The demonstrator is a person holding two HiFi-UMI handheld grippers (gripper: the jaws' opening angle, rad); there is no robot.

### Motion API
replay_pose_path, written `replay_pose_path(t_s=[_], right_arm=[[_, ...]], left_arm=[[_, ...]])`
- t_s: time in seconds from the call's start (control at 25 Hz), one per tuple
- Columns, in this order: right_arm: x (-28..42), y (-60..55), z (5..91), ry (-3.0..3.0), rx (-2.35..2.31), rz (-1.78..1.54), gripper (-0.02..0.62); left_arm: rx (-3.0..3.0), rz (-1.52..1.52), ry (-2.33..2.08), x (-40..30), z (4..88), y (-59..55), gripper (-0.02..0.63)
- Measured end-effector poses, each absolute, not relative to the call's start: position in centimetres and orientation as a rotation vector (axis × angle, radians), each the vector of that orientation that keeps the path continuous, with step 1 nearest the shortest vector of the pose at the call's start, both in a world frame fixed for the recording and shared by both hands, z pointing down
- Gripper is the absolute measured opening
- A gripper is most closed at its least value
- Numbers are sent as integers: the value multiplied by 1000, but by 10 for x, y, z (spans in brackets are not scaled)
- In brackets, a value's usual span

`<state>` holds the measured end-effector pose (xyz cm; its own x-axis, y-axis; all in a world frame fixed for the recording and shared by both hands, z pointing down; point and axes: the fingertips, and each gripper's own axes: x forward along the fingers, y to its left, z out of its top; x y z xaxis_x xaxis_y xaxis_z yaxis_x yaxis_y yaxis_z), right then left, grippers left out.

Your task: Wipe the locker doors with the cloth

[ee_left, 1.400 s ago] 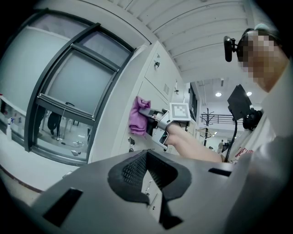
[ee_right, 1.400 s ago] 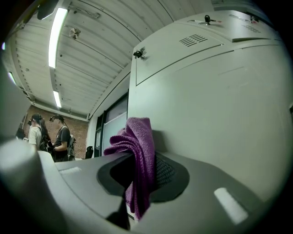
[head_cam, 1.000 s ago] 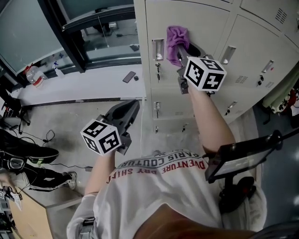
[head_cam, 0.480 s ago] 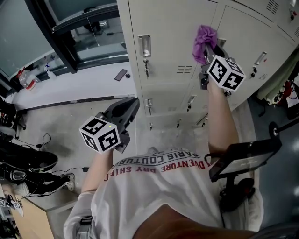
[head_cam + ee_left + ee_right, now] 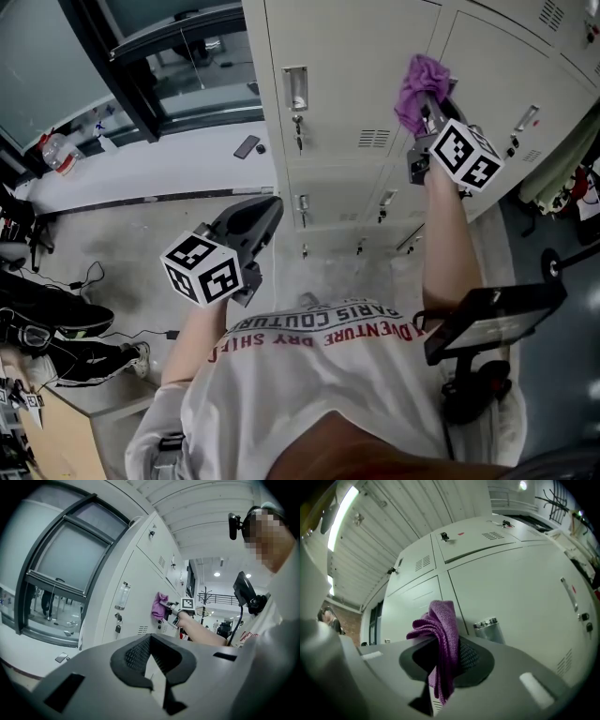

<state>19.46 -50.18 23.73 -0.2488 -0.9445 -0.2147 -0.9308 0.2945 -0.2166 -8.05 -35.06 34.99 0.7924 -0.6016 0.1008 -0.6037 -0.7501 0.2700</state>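
A purple cloth is bunched against a pale grey locker door, just right of the seam between two doors. My right gripper is shut on it, raised at arm's length. In the right gripper view the cloth hangs folded between the jaws, close to the locker door and beside a metal handle. My left gripper is held low, away from the lockers, and is shut with nothing in it. The left gripper view shows its closed jaws and the distant cloth.
Keys hang from the left door's lock. A white ledge under the window carries a phone and a bottle. Shoes and cables lie on the floor at left. A black device on a stand is at my right.
My right gripper has carried the cloth rightward along the locker front, from beside the left door's handle onto the neighbouring door. The left gripper has stayed in place.
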Motion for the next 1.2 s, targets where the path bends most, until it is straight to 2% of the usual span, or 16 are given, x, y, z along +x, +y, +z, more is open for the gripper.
replay_pose_path(t_s=[0.36, 0.6, 0.92, 1.2], right_arm=[[75, -467, 236, 2504, -1349, 40, 48], [3, -480, 279, 2668, -1236, 79, 48], [-18, -514, 327, 2713, -1343, 37, 48], [-15, -523, 329, 2659, -1443, 30, 48]], left_arm=[[2680, -4, -969, -98, 350, -346, 0], [2655, -17, -1018, -116, 351, -348, -2], [2616, -40, -1074, -140, 356, -356, -2], [2603, -47, -1093, -148, 358, -359, 0]])
